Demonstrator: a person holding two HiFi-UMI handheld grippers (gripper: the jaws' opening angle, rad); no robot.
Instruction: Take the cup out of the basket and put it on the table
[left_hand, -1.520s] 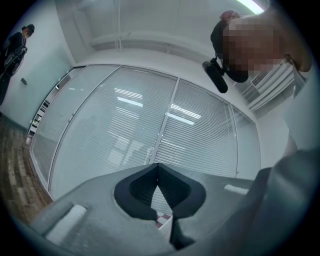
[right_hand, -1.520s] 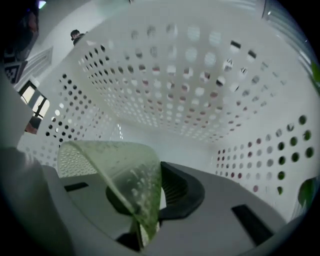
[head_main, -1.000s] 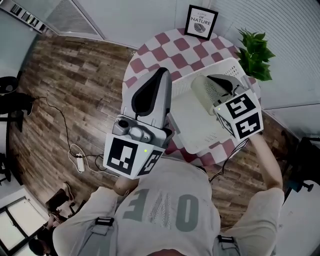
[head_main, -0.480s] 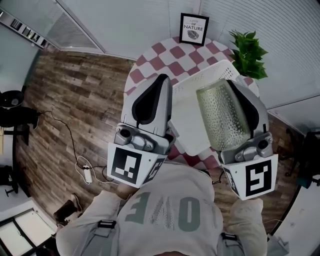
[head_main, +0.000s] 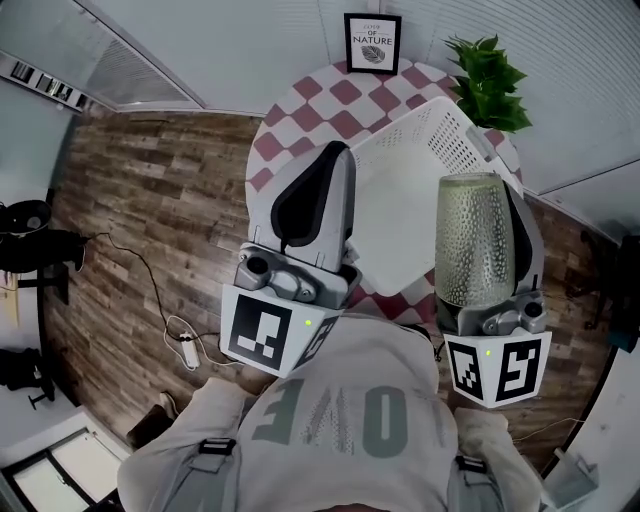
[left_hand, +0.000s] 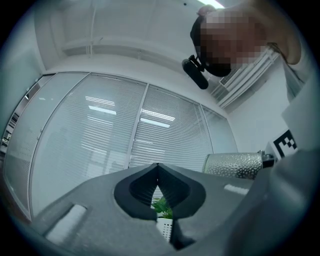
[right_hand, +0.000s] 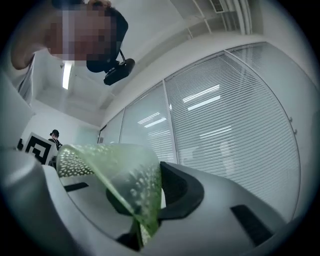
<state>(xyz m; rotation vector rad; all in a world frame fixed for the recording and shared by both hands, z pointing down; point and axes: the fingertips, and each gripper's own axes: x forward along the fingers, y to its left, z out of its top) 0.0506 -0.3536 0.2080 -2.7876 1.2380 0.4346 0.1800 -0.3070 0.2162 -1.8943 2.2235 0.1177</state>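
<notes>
Cup is hanging over the basket's right edge, its thin wall pinched in the nearly closed right gripper. Risk: this wall-only pinch slipping or buckling while swinging toward the counter. Left gripper is idling, closed and empty.

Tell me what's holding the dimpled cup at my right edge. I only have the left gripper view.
Observer: The right gripper. In its own view, its jaws are shut on the thin wall of the translucent green dimpled cup.
Operator: Basket empty?
Observer: Yes. In the head view, the white perforated plastic basket shows nothing inside.
Operator: Free table to set it on?
Observer: The head view shows a bare patch of the red-and-white checked round table left of the basket.
</notes>
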